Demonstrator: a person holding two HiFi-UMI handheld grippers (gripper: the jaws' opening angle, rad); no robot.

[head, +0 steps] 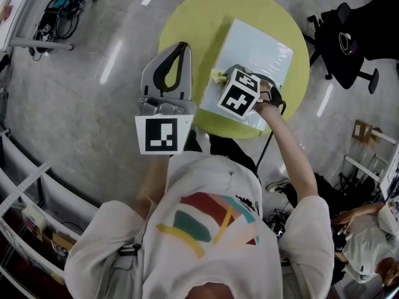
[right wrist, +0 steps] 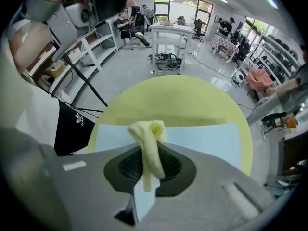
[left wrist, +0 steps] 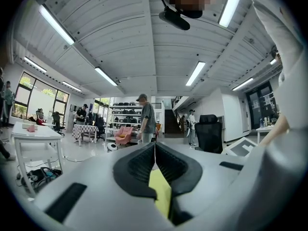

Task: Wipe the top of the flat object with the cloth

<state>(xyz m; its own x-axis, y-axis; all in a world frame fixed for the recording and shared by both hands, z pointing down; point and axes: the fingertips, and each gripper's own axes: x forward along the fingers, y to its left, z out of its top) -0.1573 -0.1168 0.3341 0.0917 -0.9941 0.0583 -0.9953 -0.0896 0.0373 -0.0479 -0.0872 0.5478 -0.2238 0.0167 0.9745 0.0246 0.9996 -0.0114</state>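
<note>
L gripper [head: 182, 47]: jaws shut together, nothing btwn them, held raised left of the pale-blue flat rectangular panel [head: 265, 52], which lies on the round yellow-green table [head: 193, 17]. R gripper [right wrist: 150, 150]: jaws clamped on the crumpled yellow cloth [right wrist: 148, 134] at the panel's left edge, arm stretched fwd.

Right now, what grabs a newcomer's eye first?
The round lime-green table with a pale blue flat board lying on it. The right gripper is shut on a crumpled yellow cloth at the board's edge; the left gripper is held at the table's left edge, jaws together.
</note>
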